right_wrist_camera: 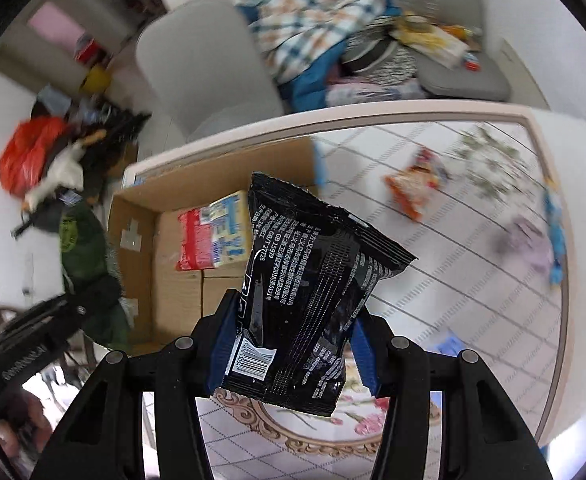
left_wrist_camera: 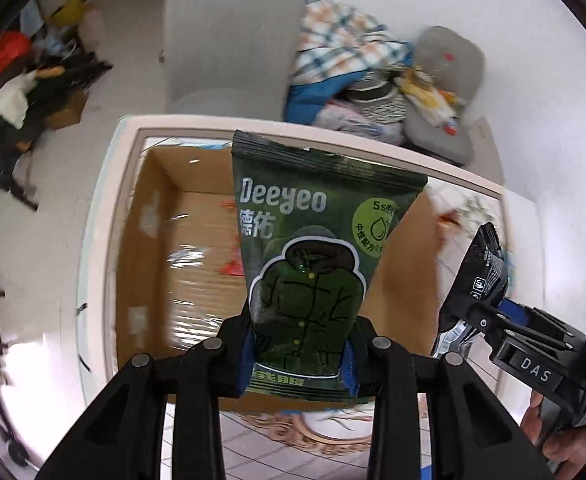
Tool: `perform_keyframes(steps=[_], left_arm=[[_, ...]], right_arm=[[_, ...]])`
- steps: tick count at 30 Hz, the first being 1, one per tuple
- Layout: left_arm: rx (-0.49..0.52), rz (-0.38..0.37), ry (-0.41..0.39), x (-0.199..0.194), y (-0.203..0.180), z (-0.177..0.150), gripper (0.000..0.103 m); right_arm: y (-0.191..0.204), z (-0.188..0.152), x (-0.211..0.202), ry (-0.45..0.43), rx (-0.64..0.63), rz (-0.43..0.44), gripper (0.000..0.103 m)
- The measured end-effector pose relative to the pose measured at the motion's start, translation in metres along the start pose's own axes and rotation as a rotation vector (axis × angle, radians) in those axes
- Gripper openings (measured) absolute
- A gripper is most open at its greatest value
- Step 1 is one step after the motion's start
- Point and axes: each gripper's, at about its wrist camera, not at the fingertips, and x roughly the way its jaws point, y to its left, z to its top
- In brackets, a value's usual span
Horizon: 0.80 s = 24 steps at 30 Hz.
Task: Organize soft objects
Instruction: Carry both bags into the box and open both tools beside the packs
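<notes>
1. In our left gripper (left_wrist_camera: 299,350) we hold the green packet (left_wrist_camera: 313,248), jaws closed on its lower end, so its long axis runs straight out along the fingers and away from us.
2. The cardboard box (left_wrist_camera: 149,216) lies directly beyond and below that packet's far end, open side up; we judge the left hand the nearer of the two to it.
3. In our right gripper (right_wrist_camera: 293,344) we grip the black packet (right_wrist_camera: 309,292), pads pressing its lower sides, its top leaning off to the right.
4. From the right wrist view the box sits ahead and to the left, a red and yellow pack (right_wrist_camera: 213,236) already lying inside.
5. Both packets hang above the table (right_wrist_camera: 473,240), not touching it.
</notes>
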Motion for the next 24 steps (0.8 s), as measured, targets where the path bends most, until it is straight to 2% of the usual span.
perform_keyframes(steps=[6,12,16,24], left_arm=[[-0.068,0.046,0.089,0.052,0.047,0.024,0.031],[-0.063,0.138,0.169,0.103,0.068,0.044,0.031],[-0.041,0.172,0.212,0.124,0.072,0.049,0.031],[-0.026,0.186,0.281,0.156,0.074,0.052,0.031]], right_arm=[[0.032,0.029,0.069,0.087,-0.069,-0.102,0.054],[0.047,0.044,0.125,0.155,-0.137,-0.210,0.054],[0.046,0.049,0.149,0.195,-0.154,-0.248,0.054],[0.046,0.054,0.173,0.237,-0.176,-0.293,0.054]])
